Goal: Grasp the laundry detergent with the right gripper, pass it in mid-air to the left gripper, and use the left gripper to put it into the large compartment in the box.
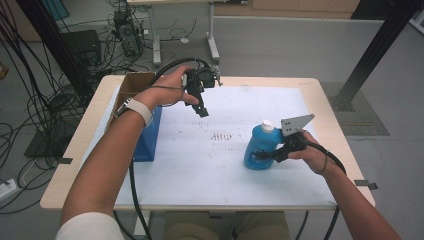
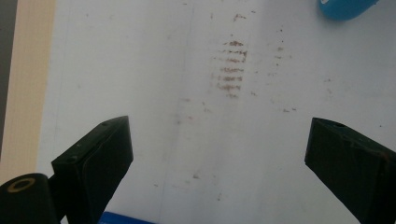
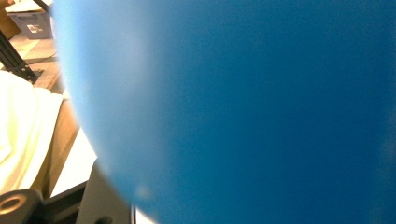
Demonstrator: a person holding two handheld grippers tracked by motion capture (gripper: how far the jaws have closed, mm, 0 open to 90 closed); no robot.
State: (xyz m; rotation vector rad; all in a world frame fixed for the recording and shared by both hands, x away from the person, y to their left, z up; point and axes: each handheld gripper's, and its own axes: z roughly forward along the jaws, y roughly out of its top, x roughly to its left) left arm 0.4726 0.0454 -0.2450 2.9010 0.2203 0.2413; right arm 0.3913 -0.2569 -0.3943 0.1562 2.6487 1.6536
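Observation:
A blue bottle (image 1: 259,149) with a white cap (image 1: 268,125) stands on the white mat (image 1: 200,170) at the right of the table. My right gripper (image 1: 263,155) is shut on the bottle's lower body from the right side. In the right gripper view the blue bottle (image 3: 233,112) sits right against the camera and hides the jaws. My left gripper (image 1: 202,111) hangs in the air over the far middle of the mat, pointing down. Its jaws stand wide open with nothing between them, and the left gripper (image 2: 217,140) looks down on bare mat. The bottle's base (image 2: 345,7) peeks in at the top right there.
An open cardboard box (image 1: 131,86) with a blue side (image 1: 147,137) stands at the table's left, under my left forearm; its blue edge (image 2: 126,218) shows below the left jaws. Brown smudges (image 1: 222,136) mark the mat's middle. Cables and black frame posts surround the table.

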